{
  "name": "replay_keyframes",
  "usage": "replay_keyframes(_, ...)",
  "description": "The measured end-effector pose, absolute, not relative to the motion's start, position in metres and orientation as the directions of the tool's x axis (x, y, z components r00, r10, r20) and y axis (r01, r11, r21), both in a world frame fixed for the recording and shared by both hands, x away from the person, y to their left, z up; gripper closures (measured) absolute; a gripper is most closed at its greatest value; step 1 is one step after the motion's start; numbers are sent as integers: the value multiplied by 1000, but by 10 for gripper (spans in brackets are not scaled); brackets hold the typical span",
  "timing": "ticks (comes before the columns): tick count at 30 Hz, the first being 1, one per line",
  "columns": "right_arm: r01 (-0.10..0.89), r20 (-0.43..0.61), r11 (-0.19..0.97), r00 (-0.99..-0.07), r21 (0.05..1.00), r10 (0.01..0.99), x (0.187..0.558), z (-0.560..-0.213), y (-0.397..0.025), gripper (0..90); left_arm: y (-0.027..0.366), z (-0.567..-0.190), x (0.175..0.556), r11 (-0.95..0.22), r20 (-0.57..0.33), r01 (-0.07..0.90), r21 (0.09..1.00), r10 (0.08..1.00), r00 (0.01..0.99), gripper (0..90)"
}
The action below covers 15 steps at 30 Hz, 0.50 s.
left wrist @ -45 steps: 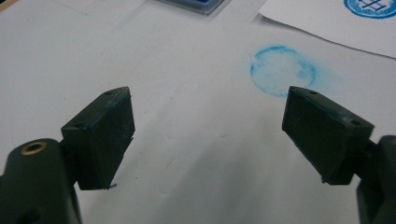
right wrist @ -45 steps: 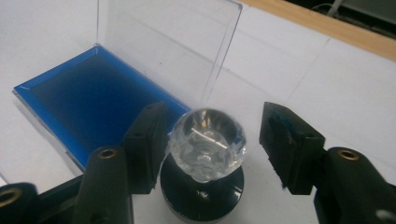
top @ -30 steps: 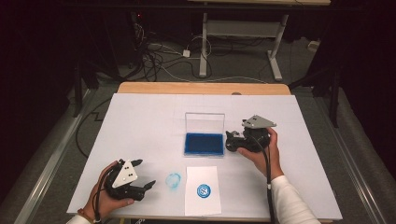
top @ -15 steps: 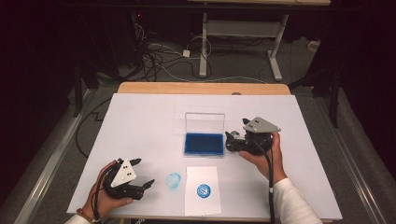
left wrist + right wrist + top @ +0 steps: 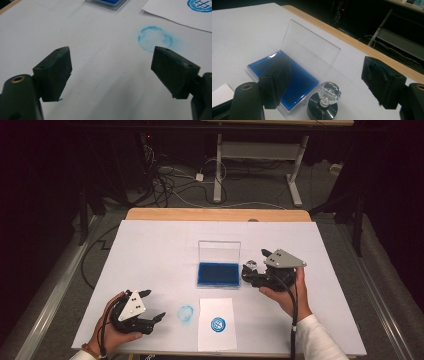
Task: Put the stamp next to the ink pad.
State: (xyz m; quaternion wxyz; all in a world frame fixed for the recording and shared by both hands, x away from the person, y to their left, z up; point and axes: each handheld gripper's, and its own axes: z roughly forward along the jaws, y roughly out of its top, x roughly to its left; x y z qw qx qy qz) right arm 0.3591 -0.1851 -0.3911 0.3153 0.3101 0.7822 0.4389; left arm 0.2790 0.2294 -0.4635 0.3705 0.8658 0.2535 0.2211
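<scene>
The stamp (image 5: 323,103), a round black base with a clear faceted knob, stands upright on the white table cover (image 5: 150,250) just beside the right end of the open blue ink pad (image 5: 287,77), whose clear lid (image 5: 309,47) stands raised behind it. The right gripper (image 5: 250,272) sits around it with its jaws spread wide, one at each side and neither touching the knob, so the stamp is released and rests on its own.

Judging by how things lie, the stamping looks done: the paper (image 5: 216,322) near the front edge already carries a crisp blue round print (image 5: 217,324), and the stamp is set down by the pad. A paler blue smudge (image 5: 155,38) lies on the cover to the left of the paper. What seems left is closing the lid and clearing up.

The left gripper (image 5: 152,312) rests low near the front left, jaws apart and empty, pointing toward the smudge.

The print's lettering is too small to read in the high view and cut off in the left gripper view; the stamp's inked face is hidden underneath
</scene>
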Motion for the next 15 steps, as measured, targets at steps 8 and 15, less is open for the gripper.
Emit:
replay_keyframes(8, 188, -230, 425, -619, 885, 752, 345, -387, -190, 238, 229, -464, 279, -599, 195, 275, 752, 601, 775, 164)
replay_keyframes(15, 172, -248, 438, -621, 882, 743, 332, -387, -196, 238, 229, -464, 279, -600, 194, 275, 751, 600, 776, 164)
